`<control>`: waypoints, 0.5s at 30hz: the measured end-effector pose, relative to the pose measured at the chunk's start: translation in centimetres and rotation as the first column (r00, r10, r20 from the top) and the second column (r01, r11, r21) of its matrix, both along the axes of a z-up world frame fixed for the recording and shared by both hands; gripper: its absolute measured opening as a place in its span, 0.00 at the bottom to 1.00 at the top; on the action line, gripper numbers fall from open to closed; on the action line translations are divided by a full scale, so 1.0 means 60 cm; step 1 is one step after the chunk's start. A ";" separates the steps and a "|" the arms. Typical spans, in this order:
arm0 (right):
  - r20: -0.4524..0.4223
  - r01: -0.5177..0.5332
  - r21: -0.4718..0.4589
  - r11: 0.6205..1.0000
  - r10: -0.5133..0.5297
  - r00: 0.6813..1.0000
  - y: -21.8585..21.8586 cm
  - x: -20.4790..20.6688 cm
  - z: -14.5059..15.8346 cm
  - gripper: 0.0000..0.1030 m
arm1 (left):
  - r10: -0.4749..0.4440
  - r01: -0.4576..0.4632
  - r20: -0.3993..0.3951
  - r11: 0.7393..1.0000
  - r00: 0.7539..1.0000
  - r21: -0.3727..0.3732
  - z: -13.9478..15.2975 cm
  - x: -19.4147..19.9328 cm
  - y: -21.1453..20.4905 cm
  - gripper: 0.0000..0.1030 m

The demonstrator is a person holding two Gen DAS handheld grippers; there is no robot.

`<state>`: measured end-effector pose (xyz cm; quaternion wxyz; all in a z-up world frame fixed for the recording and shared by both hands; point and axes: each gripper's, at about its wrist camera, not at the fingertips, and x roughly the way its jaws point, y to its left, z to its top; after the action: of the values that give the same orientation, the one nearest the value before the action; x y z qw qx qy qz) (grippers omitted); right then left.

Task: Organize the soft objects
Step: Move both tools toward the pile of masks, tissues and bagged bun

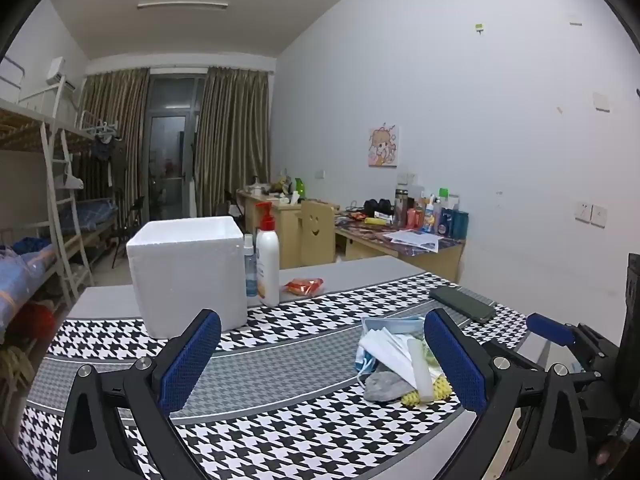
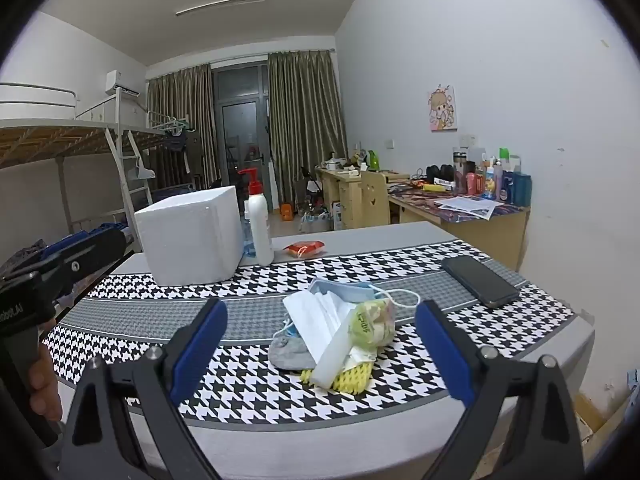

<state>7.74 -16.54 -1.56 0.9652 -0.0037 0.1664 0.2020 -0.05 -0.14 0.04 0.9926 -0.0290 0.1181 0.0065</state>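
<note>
Table top (image 2: 400, 236) covered by a black-and-white houndstooth cloth, seen from both wrist cameras. The landmark is the white foam box (image 1: 188, 276), which stands toward the far left of the table. Just to the right of the box stand a small clear bottle (image 1: 250, 266) and a white pump bottle (image 1: 267, 256) with a red head; further right of the box, on the grey border, lies a red snack packet (image 1: 303, 285). The task's things — a pile of soft objects (image 2: 340, 332) made up of face masks, a grey cloth, a yellow foam net, a white foam strip and a small greenish bag — lie nearer the cameras than the box and to its right, well apart from it. A dark phone (image 2: 480, 282) rests flat on the cloth, far right of the box and beyond the pile. The left gripper (image 1: 320, 360) and the right gripper (image 2: 320, 340) each hover with blue-padded jaws spread wide — nothing between the pads is touched. The left gripper sits in front of the box, the right one in front of the pile.
</note>
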 end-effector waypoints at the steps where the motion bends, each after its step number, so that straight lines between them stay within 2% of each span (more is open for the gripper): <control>1: 0.001 0.000 -0.001 1.000 0.000 1.000 0.000 0.000 0.000 0.94 | -0.002 0.002 -0.002 1.000 1.000 -0.004 0.000 -0.001 0.000 0.99; 15: 0.016 0.006 0.009 1.000 -0.007 1.000 -0.001 -0.004 0.006 0.94 | 0.000 0.000 -0.028 1.000 1.000 -0.009 -0.008 0.017 0.004 0.99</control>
<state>7.47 -16.60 -1.18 0.9671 -0.0006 0.1576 0.1995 0.97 0.11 -0.43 0.9907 -0.0335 0.1320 0.0062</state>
